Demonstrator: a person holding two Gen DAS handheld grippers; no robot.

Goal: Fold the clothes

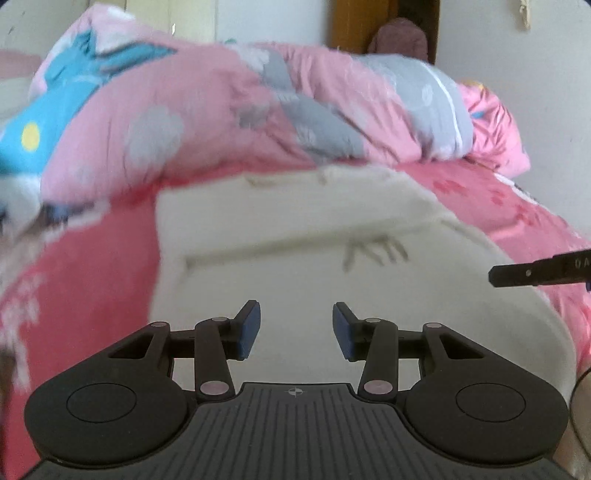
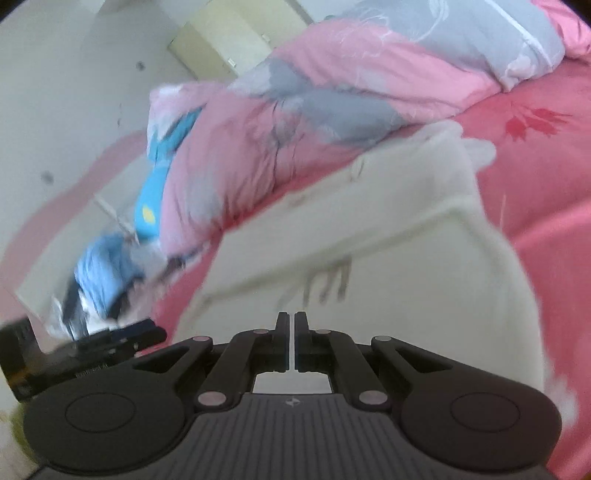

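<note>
So the cream garment is lying on the pink bedsheet and looks partly folded already, one edge doubled over, but I'd say another fold or two is left. My left claw hangs over it part open, nothing between the pads. My right claw is pinched together, empty. Only the right view shows the blue clothes at 9 o'clock; the left view catches the doorway at 12.

Only "0A" shows, white on the right gripper finger; the garment's marks are blurred.
</note>
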